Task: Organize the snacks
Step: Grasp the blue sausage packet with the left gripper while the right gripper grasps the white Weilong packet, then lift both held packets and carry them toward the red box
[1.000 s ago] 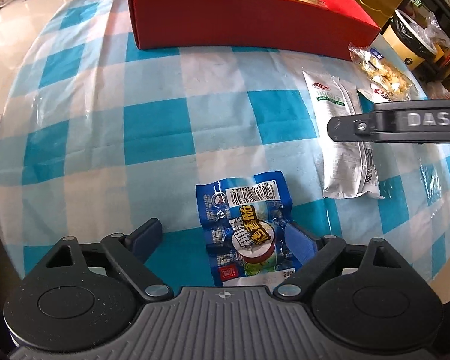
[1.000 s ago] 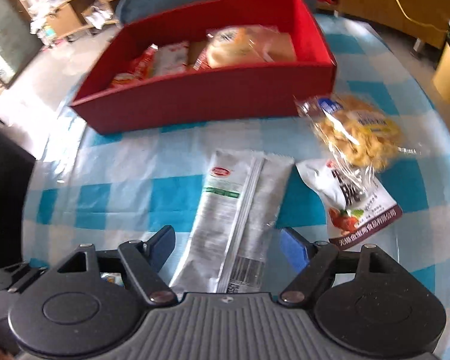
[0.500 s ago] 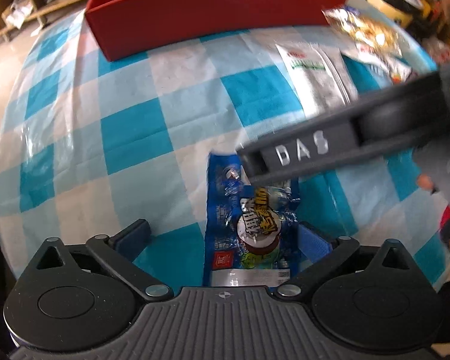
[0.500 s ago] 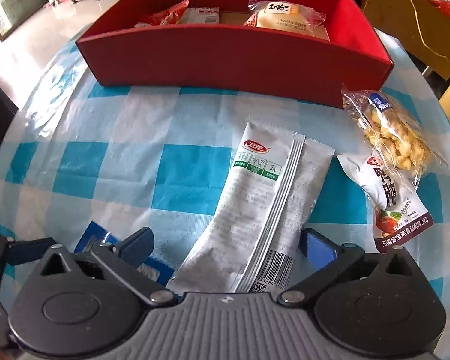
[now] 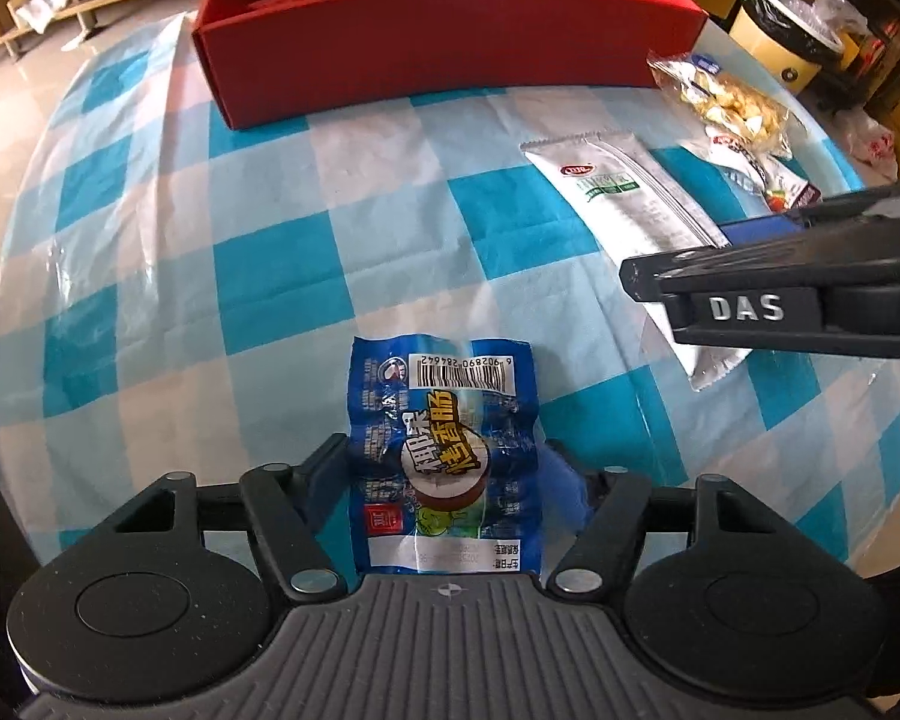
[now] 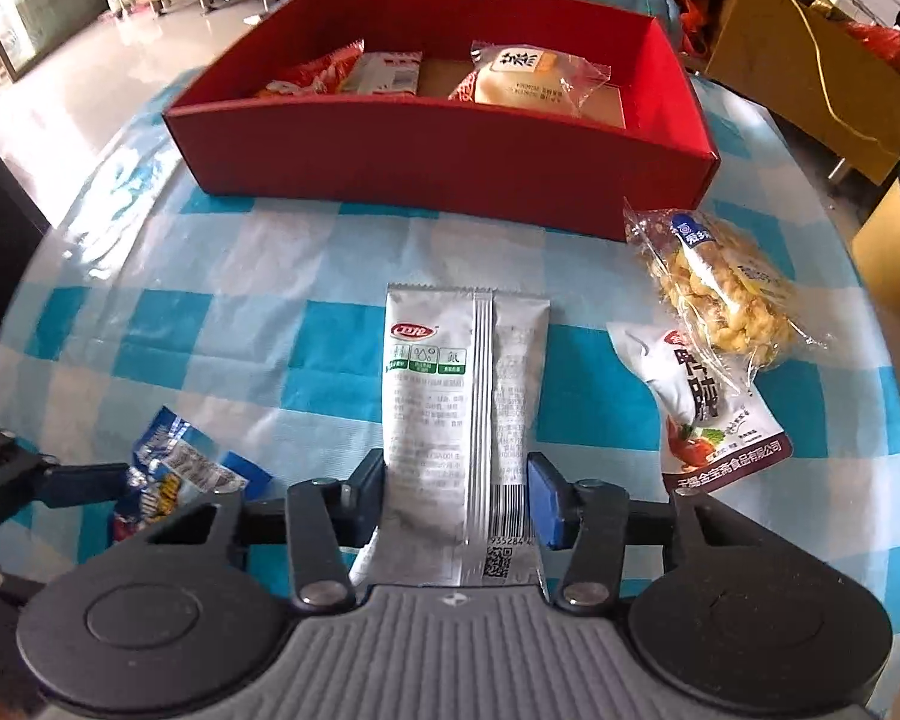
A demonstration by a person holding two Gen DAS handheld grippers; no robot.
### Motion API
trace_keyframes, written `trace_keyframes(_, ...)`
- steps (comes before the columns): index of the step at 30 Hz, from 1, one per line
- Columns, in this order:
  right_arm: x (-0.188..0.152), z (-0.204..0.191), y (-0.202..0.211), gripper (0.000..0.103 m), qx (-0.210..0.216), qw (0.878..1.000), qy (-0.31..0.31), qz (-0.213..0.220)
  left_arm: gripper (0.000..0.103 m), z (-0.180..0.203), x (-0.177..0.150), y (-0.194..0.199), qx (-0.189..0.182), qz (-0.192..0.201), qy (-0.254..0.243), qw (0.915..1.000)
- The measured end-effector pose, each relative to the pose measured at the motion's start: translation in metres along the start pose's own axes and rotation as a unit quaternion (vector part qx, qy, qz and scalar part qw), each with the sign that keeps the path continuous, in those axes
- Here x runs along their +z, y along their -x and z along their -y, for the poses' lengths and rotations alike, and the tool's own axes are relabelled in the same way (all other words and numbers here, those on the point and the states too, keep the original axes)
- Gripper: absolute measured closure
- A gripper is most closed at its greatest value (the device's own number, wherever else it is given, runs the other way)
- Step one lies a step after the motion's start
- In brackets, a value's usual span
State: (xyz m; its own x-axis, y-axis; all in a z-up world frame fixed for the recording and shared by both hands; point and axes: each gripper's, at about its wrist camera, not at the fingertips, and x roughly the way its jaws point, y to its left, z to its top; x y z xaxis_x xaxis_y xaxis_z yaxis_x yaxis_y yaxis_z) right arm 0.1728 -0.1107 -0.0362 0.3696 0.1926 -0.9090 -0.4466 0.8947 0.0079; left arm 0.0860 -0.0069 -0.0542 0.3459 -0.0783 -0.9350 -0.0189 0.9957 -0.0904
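1. Here, a checked cloth (image 6: 168, 324) is seen covering the table, with a red box (image 6: 450, 162) set at 12 o'clock in both wrist views; a few snacks already lie inside it.
2. A silver packet (image 6: 450, 396) lies flat on the cloth, its long axis running 6 to 12 toward the box, logo end far. The right gripper (image 6: 456, 501) is closed onto its near end, pads pressed to both long edges.
3. A blue packet (image 5: 444, 456) lies at 9 o'clock of the silver one, long axis also 6 to 12, barcode end far. The left gripper (image 5: 450, 468) is clamped on its lower half.
4. A popcorn bag (image 6: 720, 288) and a white pouch (image 6: 708, 414) are left at 2 o'clock of the right gripper, touching each other and ungripped.
5. The coming move is judged a lift and carry straight toward 12: each packet's axis already points at the box. The right gripper appears nearer the box wall.
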Motion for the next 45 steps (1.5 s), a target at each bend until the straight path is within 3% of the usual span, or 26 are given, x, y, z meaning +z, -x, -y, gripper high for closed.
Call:
trace_keyframes(11, -0.001, 0.005, 0.02, 0.06, 0.008, 0.999, -0.013, 0.032, 0.029, -0.007, 0.004, 0.019, -0.005, 0.026, 0.025, 0.9994)
trace_keyframes(24, -0.006, 0.005, -0.004, 0.058, 0.006, 1.0, -0.01, -0.008, 0.029, -0.01, 0.0, 0.002, 0.012, 0.004, 0.025, 0.9996)
trace_keyframes(27, -0.003, 0.008, -0.01, 0.048, 0.011, 1.0, -0.023, -0.018, 0.028, -0.01, -0.001, -0.001, 0.015, 0.005, 0.022, 0.9996)
trace_keyframes(28, -0.002, 0.009, -0.012, 0.037, 0.016, 0.999, -0.027, -0.019, 0.028, -0.01, -0.001, -0.001, 0.016, 0.006, 0.019, 0.9997)
trace_keyframes(32, 0.003, 0.006, -0.02, 0.011, 0.035, 0.999, -0.03, -0.01, 0.02, -0.008, -0.002, -0.005, 0.018, 0.008, 0.013, 0.9997)
trace_keyframes(34, 0.002, 0.002, -0.023, 0.009, 0.035, 0.999, -0.019, -0.006, 0.013, -0.005, -0.004, -0.007, 0.016, 0.009, 0.003, 0.9998)
trace_keyframes(36, 0.001, -0.003, -0.022, 0.016, 0.02, 1.0, -0.006, -0.004, 0.006, 0.001, -0.007, -0.01, 0.021, 0.009, -0.017, 0.9996)
trace_keyframes(38, -0.002, -0.009, -0.02, 0.036, -0.009, 1.0, 0.017, -0.001, 0.004, 0.006, -0.01, -0.013, 0.03, 0.007, -0.037, 0.9988)
trace_keyframes(39, -0.004, -0.009, -0.017, 0.041, -0.008, 1.0, 0.02, 0.001, 0.004, 0.007, -0.011, -0.013, 0.034, 0.007, -0.04, 0.9986)
trace_keyframes(40, -0.005, -0.007, -0.014, 0.054, -0.005, 1.0, 0.012, 0.0, 0.006, 0.007, -0.012, -0.012, 0.035, 0.006, -0.036, 0.9987)
trace_keyframes(43, -0.005, 0.0, -0.007, 0.059, 0.001, 1.0, -0.005, -0.001, 0.028, 0.003, -0.012, -0.003, 0.031, 0.014, -0.028, 0.999)
trace_keyframes(45, -0.005, 0.0, -0.002, 0.06, 0.003, 1.0, -0.007, 0.003, 0.028, -0.002, -0.01, 0.0, 0.015, 0.011, -0.013, 0.9997)
